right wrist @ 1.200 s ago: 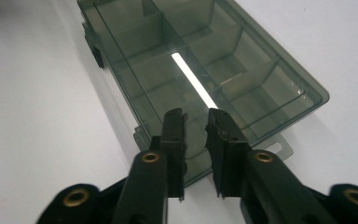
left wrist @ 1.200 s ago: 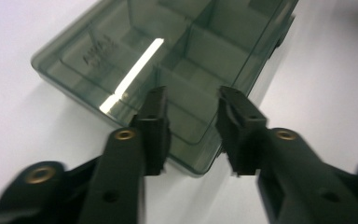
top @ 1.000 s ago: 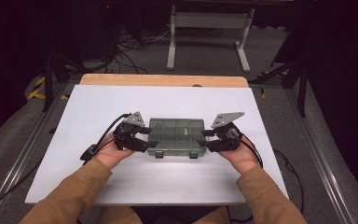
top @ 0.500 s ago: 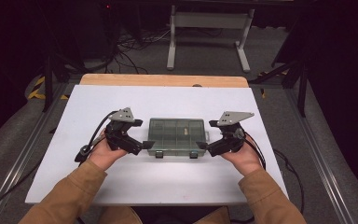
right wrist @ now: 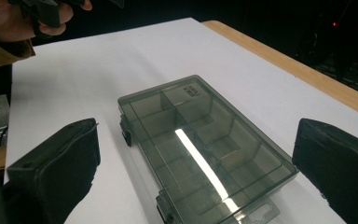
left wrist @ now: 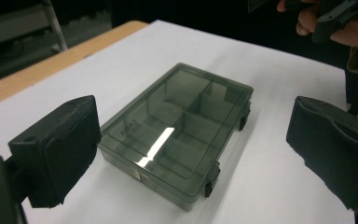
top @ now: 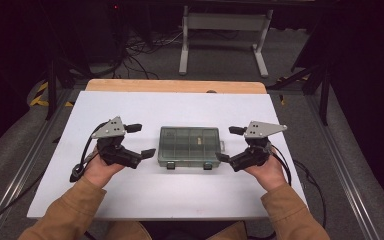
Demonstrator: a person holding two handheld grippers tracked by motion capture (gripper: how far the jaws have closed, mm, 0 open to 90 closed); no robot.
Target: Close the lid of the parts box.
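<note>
Both my tools, left tool point(top: 141, 140) and right tool point(top: 230, 144), have just opened, releasing the closed organizer box point(top: 190, 146) mid-worktop point(top: 130, 200); placement appears complete.

The left gripper point(top: 141, 140), which a second earlier pressed against the left end of the clear compartment box point(top: 190, 146), drew away to the left and now stood apart from it; its jaws had just been opening, with nothing between them; the right gripper point(top: 230, 144) likewise backed off from the box's right end toward the right; its jaws had just been opening too, and gaped wide and empty.
</note>
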